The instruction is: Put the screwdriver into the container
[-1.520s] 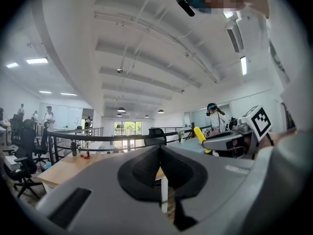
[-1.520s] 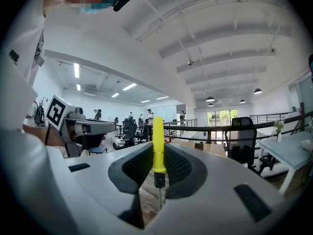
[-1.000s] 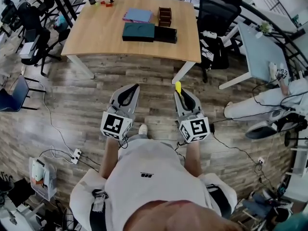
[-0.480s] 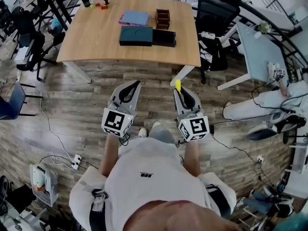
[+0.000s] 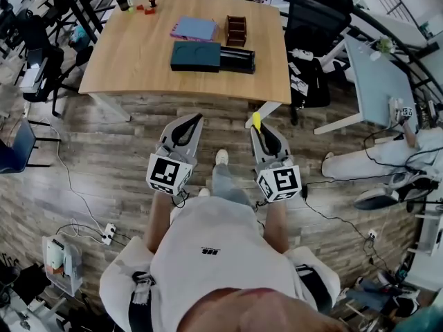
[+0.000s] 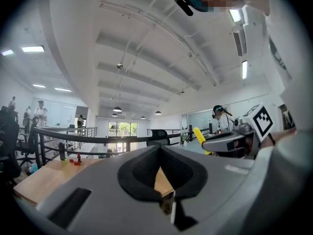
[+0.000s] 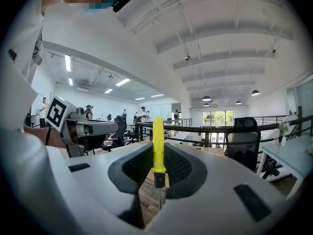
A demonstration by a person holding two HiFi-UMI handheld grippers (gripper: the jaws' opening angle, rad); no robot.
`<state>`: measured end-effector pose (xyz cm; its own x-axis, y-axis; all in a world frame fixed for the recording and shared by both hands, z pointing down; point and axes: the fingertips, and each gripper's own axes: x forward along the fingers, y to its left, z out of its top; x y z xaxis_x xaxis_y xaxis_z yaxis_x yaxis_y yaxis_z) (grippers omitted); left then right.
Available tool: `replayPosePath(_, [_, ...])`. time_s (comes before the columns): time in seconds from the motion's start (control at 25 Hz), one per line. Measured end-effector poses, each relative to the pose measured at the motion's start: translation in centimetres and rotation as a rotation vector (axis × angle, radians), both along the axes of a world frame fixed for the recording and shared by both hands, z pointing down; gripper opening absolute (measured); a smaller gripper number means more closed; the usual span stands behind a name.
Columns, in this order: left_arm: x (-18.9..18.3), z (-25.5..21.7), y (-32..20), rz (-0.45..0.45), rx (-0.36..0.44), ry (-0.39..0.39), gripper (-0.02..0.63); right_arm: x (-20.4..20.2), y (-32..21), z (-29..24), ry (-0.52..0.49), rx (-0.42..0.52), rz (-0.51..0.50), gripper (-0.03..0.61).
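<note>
The right claw (image 5: 260, 131) is clenched on the screwdriver (image 7: 158, 146), whose yellow handle sticks out past the jaw tips while the metal shaft runs back between them; the left claw (image 5: 187, 126) is closed on nothing. Both hang over the wooden floor, well short of the table (image 5: 131, 61), where the brown compartmented container (image 5: 236, 26) sits toward the far edge, just beyond a dark teal box (image 5: 196, 54). The step in hand looks like the carry: walk right up to the table, grip firmly, reach over the box, and release only once the leading handle end is inside a compartment
</note>
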<state>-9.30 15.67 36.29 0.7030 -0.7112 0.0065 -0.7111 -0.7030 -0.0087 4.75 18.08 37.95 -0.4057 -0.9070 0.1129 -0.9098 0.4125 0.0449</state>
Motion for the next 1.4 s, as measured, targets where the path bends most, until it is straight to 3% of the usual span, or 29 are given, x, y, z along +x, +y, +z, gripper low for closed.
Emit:
replayPosePath(0.8, [5.7, 1.5, -12.4, -0.025, -0.047, -0.034, 0.005, 5.1, -13.2, 1.3, -0.030, -0.047, -0.052, 0.060])
replayPosePath(1.4, [10.1, 2.7, -21.7, -0.091, -0.071, -0.065, 0.005, 9.1, -23.8, 3.1, -0.053, -0.093, -0.129, 0.058])
